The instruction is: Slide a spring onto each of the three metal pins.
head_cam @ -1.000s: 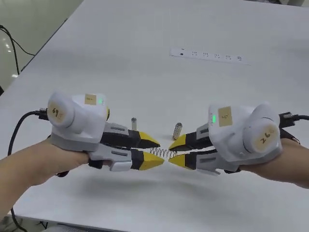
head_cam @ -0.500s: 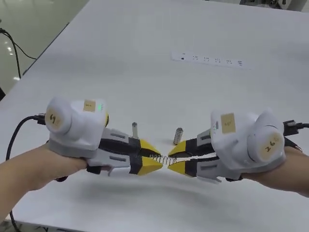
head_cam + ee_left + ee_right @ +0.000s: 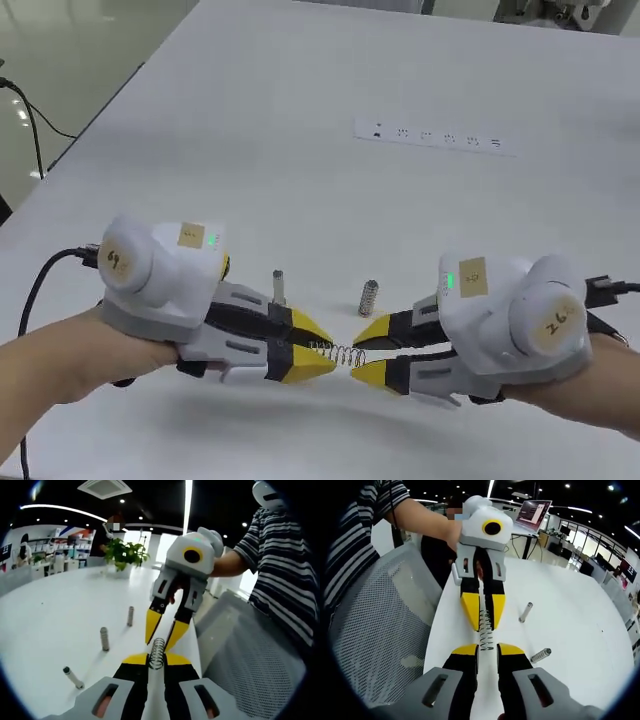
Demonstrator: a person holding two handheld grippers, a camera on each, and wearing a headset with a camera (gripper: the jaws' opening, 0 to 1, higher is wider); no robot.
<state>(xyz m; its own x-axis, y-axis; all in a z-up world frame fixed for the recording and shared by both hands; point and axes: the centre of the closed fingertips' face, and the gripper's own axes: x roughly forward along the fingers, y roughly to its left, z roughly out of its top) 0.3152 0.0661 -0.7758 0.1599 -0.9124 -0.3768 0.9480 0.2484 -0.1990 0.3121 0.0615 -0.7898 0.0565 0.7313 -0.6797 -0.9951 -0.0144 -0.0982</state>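
Noted spring (image 3: 345,353) held clear of the table (image 3: 300,150), lying level between two sets of yellow tips; found left gripper (image 3: 325,350) clamped on one end, jaws drawn tight against the coils, plain in the left gripper view; found right gripper (image 3: 356,356) meeting it head-on, jaws narrowly apart and flanking the other end; could not tell whether truly pinching or merely bracketing. Read as a handover or re-grip, probably to leave one coil end open for threading. Logged bare pin (image 3: 279,285) and sprung pin (image 3: 369,297) upright on the table just beyond the tips, both apart from the grippers; picked out third pin (image 3: 130,616) further along the row, too small to call loaded or not. Reckoned at least one pin left to fill. Next move likely calling for the spring tipped upright and centred over the bare pin; risk of a light spring squirting out of a tip-only hold.
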